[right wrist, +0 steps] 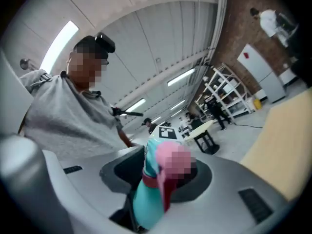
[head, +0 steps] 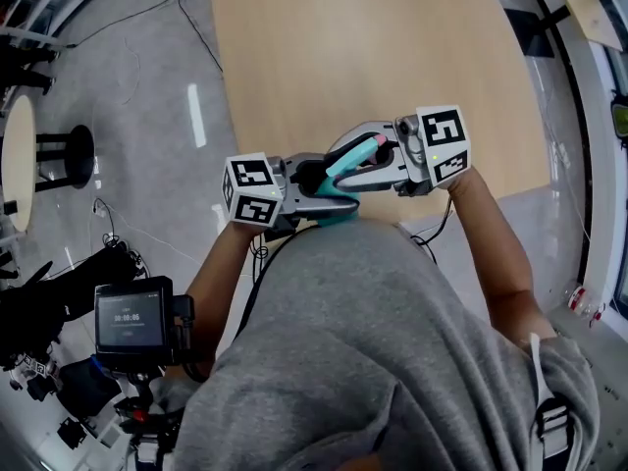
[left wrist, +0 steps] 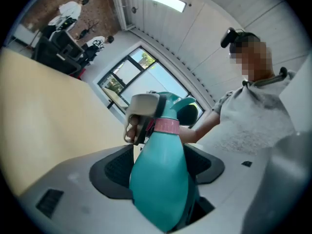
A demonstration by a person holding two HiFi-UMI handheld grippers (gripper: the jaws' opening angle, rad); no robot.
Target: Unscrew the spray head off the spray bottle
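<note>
A teal spray bottle [head: 339,214] is held level in the air in front of the person's chest, over the near edge of the wooden table [head: 373,47]. My left gripper [head: 329,192] is shut on the bottle's round body [left wrist: 161,179], whose sides rest against both dark pads. A pink collar [left wrist: 168,126] joins the body to the teal spray head [left wrist: 183,104]. My right gripper [head: 371,155] comes from the opposite side and is shut on the spray head [right wrist: 153,160], with its pink trigger [right wrist: 168,179] between the pads. The bottle's base is hidden.
A black stool [head: 69,155] and cables [head: 196,27] are on the grey floor to the left. A small screen device [head: 132,320] sits by the person's left elbow. People stand far off by shelves [right wrist: 219,96].
</note>
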